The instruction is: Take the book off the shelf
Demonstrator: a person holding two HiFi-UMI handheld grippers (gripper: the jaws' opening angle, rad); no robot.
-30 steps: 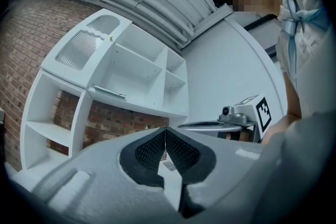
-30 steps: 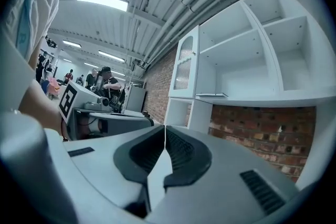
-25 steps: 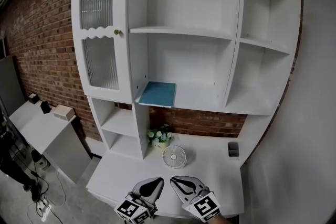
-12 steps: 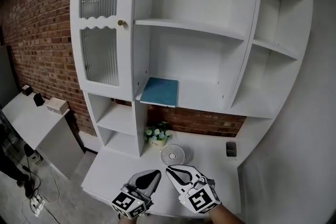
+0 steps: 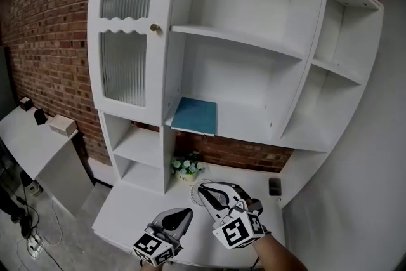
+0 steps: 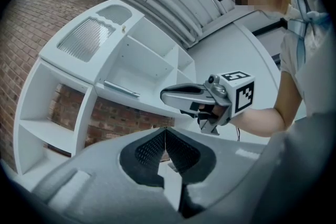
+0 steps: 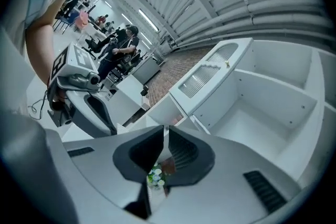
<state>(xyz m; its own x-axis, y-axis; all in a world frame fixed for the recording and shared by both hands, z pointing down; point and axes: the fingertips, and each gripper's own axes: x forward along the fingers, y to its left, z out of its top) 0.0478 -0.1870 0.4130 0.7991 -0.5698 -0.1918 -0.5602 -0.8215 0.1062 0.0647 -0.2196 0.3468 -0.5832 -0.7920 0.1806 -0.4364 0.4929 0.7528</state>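
A blue book (image 5: pixel 195 115) lies flat at the left end of the white cabinet's middle shelf (image 5: pixel 244 128); in the left gripper view the book (image 6: pixel 122 89) shows edge-on. Both grippers hover low over the desk top (image 5: pixel 127 212), well below the book. My left gripper (image 5: pixel 185 213) (image 6: pixel 165 131) is shut, pads together, holding nothing. Higher and to its right, my right gripper (image 5: pixel 202 190) (image 7: pixel 165 131) has its jaws opening, a narrow gap between them and nothing in it. Each gripper shows in the other's view: the right gripper (image 6: pixel 164 96), the left gripper (image 7: pixel 107 126).
A small pot of flowers (image 5: pixel 186 166) stands on the desk under the book's shelf, next to a round fan (image 5: pixel 198 186) mostly hidden by the right gripper. A dark small object (image 5: pixel 274 186) sits at the right. A ribbed glass door (image 5: pixel 127 41) closes the cabinet's left. A low side table (image 5: pixel 38 143) stands at the left.
The right gripper has risen and now covers the fan, its jaws parted a little. The left gripper stays low and shut. The view has shifted closer to the cabinet.
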